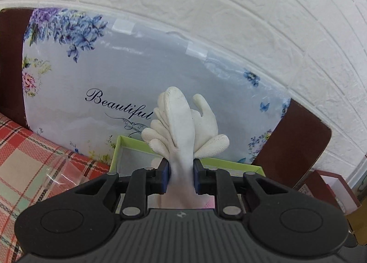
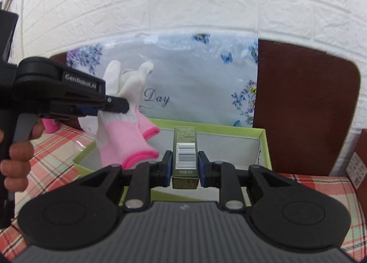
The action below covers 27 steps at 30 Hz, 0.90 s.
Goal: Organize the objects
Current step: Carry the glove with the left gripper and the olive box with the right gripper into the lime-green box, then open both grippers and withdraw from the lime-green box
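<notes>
The relation that matters is each carried thing against the open green-rimmed box (image 2: 263, 146), which sits on the plaid-covered counter (image 2: 52, 148) in front of both tools.

The right hand-held gripper (image 2: 184, 166) is clamped on a slim olive carton (image 2: 184, 157) with a barcode. The carton's long axis runs straight ahead along the fingers, its far end reaching over the near rim toward the box's pale floor. The box fills the middle of the right wrist view, directly ahead and below, so this carton looks the closer of the two to a drop.

The left hand-held gripper (image 1: 181, 171) is shut on a pair of gloves (image 1: 183, 120), pinched at the waist. Their white fingers fan upward in the centre of the left wrist view; the pink cuffs, seen from the right wrist, hang down at the box's left corner, above its rim. From the left wrist view the box (image 1: 119, 148) lies just beyond and beneath the gripper.

Behind the box a floral panel (image 1: 114, 75) leans on the white brick wall (image 1: 252, 10).
</notes>
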Each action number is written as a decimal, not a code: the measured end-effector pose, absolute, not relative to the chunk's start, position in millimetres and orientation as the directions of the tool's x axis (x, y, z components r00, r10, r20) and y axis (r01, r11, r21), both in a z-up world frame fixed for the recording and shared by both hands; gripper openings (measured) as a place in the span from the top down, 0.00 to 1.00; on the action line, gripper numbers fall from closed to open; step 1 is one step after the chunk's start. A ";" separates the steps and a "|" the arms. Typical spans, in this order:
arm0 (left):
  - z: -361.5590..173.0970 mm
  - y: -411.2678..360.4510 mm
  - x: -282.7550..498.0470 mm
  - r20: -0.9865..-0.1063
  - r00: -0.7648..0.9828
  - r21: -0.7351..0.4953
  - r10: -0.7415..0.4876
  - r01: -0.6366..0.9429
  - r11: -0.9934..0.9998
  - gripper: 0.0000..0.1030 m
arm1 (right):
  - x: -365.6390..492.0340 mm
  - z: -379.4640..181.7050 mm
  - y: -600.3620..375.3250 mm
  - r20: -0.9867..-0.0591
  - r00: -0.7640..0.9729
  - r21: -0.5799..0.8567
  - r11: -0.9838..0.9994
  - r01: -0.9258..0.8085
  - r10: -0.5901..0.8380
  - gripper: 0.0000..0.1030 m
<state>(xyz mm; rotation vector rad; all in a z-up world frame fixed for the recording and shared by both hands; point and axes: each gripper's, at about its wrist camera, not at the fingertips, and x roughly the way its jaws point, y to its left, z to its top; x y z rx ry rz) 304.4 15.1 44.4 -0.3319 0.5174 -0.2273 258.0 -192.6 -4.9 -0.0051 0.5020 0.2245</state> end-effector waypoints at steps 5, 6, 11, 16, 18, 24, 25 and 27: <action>24.4 14.8 325.0 -0.482 0.828 -0.352 -0.288 0.118 0.928 0.78 | 287.7 -27.0 -192.7 -0.516 0.832 0.057 0.978 -0.203 0.203 0.78; 19.9 15.3 327.7 -0.490 0.825 -0.352 -0.280 0.107 0.930 0.74 | 292.8 -30.5 -193.1 -0.519 0.831 0.057 0.978 -0.200 0.200 0.78; 9.2 20.1 329.1 -0.500 0.823 -0.378 -0.269 0.072 0.923 0.14 | 295.7 -39.7 -196.7 -0.492 0.853 0.022 0.982 -0.188 0.175 0.16; 14.2 13.5 320.1 -0.522 0.819 -0.315 -0.240 0.076 0.946 0.14 | 281.8 -33.4 -202.7 -0.461 0.876 -0.004 0.987 -0.163 0.143 0.01; 21.8 13.4 310.9 -0.520 0.820 -0.319 -0.242 0.076 0.945 0.14 | 273.0 -26.1 -205.6 -0.451 0.880 0.006 0.987 -0.163 0.148 0.00; 51.7 8.6 268.2 -0.517 0.833 -0.268 -0.196 0.061 0.962 0.14 | 236.1 -1.6 -204.4 -0.444 0.888 0.001 0.991 -0.134 0.120 0.00; 56.3 7.2 259.0 -0.525 0.833 -0.243 -0.175 0.050 0.969 0.14 | 228.7 1.1 -203.6 -0.447 0.888 -0.003 0.992 -0.126 0.111 0.00; 62.9 6.9 239.6 -0.518 0.842 -0.215 -0.149 0.040 0.976 0.14 | 211.1 5.8 -202.4 -0.445 0.889 0.001 0.993 -0.117 0.105 0.00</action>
